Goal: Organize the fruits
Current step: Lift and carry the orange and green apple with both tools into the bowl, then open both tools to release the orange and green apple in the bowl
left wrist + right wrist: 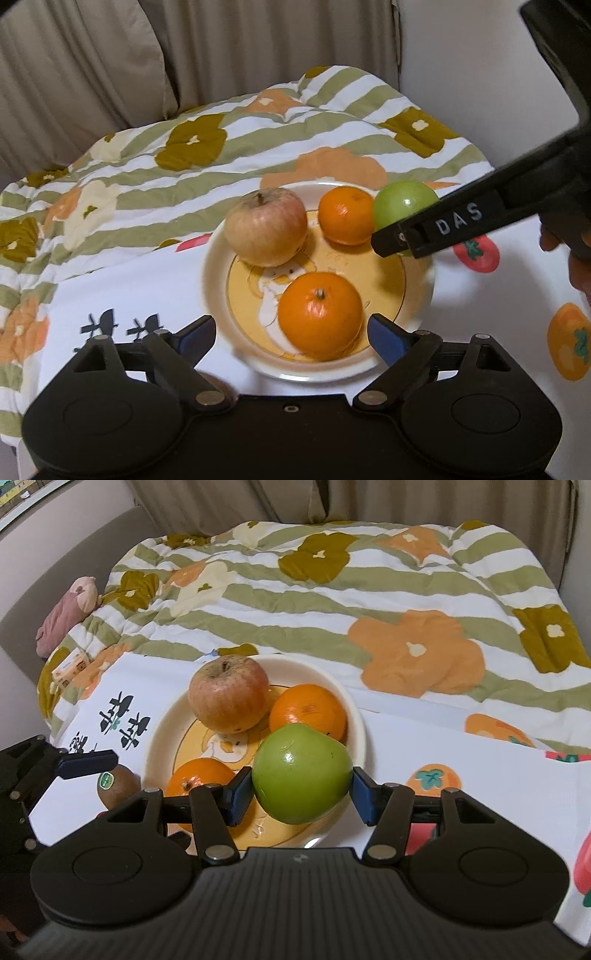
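The right gripper [302, 789] has its jaws clamped on a green apple [301, 773] held over the near rim of the plate [159, 723], while the left gripper [291, 334] hovers with jaws apart around nothing. A red apple [229, 694] and two oranges [308, 710] already sit on the plate; by my judgement the green apple and the kiwi [116, 784] beside the plate's left edge remain. The right gripper's finger reads "DAS"; the kiwi's sticker is illegible.

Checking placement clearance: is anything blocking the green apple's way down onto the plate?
Nothing visible. The right gripper holds the green apple over bare plate, between the near orange and far orange.
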`<act>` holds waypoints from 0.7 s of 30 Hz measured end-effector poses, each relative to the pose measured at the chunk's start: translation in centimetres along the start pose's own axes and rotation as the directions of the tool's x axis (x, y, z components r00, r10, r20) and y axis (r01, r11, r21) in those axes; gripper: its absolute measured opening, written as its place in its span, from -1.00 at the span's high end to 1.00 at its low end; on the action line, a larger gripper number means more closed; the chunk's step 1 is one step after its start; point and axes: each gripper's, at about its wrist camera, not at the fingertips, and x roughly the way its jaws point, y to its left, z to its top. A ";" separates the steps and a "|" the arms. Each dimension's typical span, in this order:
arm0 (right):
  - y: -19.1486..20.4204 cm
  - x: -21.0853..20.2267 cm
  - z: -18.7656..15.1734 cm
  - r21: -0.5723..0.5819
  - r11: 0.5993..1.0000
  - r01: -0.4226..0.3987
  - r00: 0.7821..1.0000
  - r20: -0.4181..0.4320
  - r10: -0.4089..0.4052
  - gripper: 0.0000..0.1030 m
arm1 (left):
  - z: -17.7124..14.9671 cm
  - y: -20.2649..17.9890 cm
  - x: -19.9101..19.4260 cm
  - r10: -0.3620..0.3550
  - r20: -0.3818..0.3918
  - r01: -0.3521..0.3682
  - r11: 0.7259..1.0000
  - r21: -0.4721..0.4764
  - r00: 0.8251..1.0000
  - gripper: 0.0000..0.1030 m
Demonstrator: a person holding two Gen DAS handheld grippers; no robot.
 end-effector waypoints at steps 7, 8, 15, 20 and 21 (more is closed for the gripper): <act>0.4 1.5 0.1 0.014 0.999 -0.038 0.999 -0.008 0.038 -0.38 | -0.8 1.0 -0.8 0.020 -0.018 -0.021 0.998 -0.053 1.000 -0.80; 0.4 1.7 0.1 0.016 0.999 -0.042 0.999 -0.009 0.042 -0.38 | -0.9 1.1 -0.9 0.022 -0.020 -0.023 0.998 -0.058 1.000 -0.80; 0.0 2.6 -0.3 0.032 0.997 -0.063 0.998 -0.024 0.064 -0.39 | -1.4 1.1 -1.3 0.033 -0.034 -0.036 0.996 -0.078 0.999 -0.80; 0.2 1.8 -0.3 -0.001 0.996 -0.089 0.995 0.033 0.089 -0.69 | -1.8 1.1 -1.7 0.034 -0.033 -0.037 0.995 -0.097 0.999 -0.80; 0.4 1.5 -0.3 -0.013 0.997 -0.077 0.996 0.044 0.077 -0.86 | -1.8 1.2 -1.7 0.031 -0.034 -0.034 0.994 -0.102 0.999 -0.80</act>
